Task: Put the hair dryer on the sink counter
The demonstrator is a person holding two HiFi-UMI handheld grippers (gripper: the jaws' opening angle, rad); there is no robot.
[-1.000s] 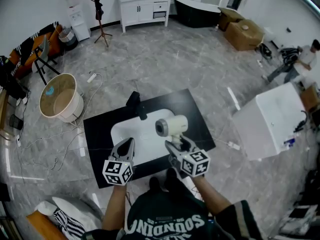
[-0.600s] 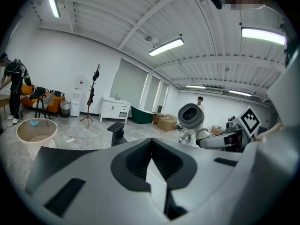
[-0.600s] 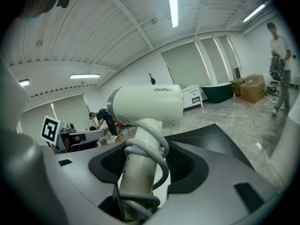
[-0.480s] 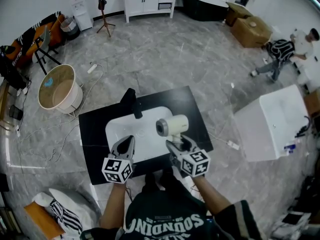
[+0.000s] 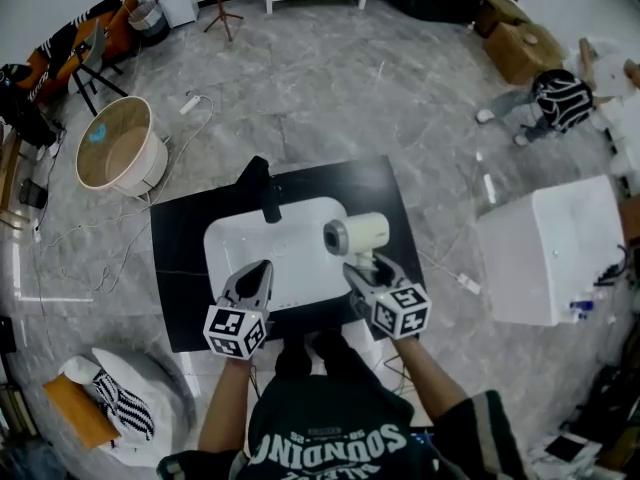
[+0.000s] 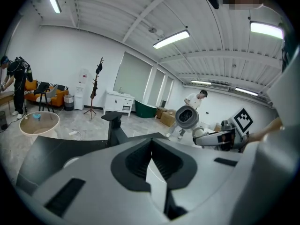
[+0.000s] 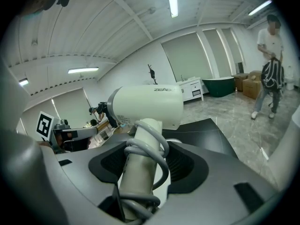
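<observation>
A cream hair dryer (image 5: 356,235) with its cord wound round the handle is held upright in my right gripper (image 5: 366,270), above the right rim of the white basin (image 5: 250,253). The basin is set in the black sink counter (image 5: 180,243). In the right gripper view the jaws close on the handle (image 7: 138,172) and the barrel (image 7: 149,105) points left. My left gripper (image 5: 256,276) hovers over the basin's front edge, shut with nothing in it. From the left gripper view I see the hair dryer (image 6: 187,117) and the black faucet (image 6: 113,124).
A black faucet (image 5: 263,190) stands at the basin's back. A round tub (image 5: 115,163) sits on the floor to the left, with cables near it. A white box unit (image 5: 560,253) is on the right. A person (image 5: 555,98) bends over at the far right.
The hair dryer and my right gripper have shifted a little right and farther over the counter. The person at the far right has walked closer. My left gripper stays shut.
</observation>
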